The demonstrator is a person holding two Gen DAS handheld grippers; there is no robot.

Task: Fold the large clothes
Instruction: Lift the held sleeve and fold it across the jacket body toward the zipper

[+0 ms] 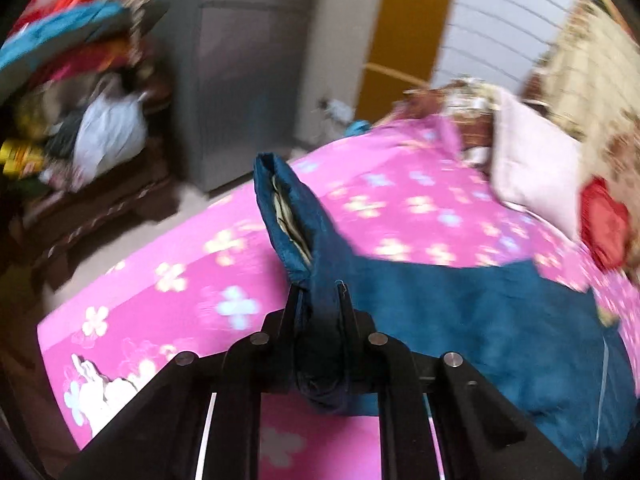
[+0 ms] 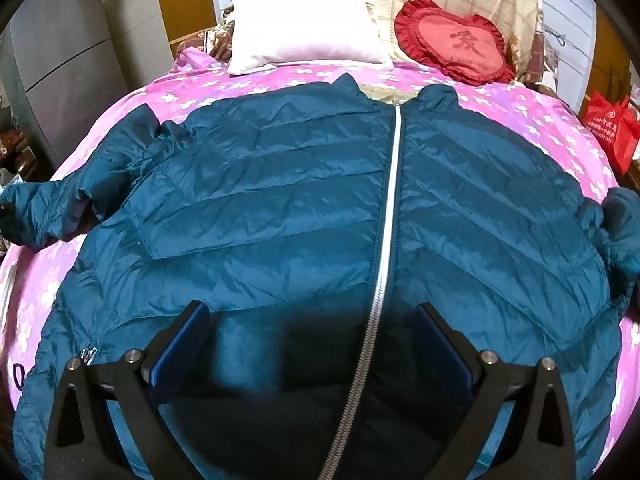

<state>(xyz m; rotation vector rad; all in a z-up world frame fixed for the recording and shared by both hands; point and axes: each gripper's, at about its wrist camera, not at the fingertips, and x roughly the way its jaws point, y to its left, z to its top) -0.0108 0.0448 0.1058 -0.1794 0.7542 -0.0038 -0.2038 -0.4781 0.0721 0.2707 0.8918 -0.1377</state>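
A teal quilted jacket [image 2: 280, 184] lies front up on the pink flowered bed [image 2: 500, 100], zipped with a white zipper [image 2: 394, 184], collar toward the pillows. My right gripper [image 2: 312, 316] is open, hovering over the jacket's lower middle, fingers either side of the zipper, holding nothing. My left gripper [image 1: 318, 292] is shut on the jacket's left sleeve [image 1: 292, 208] and holds the cuff lifted above the bed; the sleeve's open end shows a pale lining. In the right wrist view that sleeve [image 2: 52, 208] runs off the left edge.
A pale pink pillow [image 2: 308, 28] and a red heart cushion [image 2: 456, 46] lie at the bed's head. A grey fridge [image 1: 240, 80] and a cluttered shelf [image 1: 80, 120] stand to the left. A red bag [image 2: 612, 128] sits at the right.
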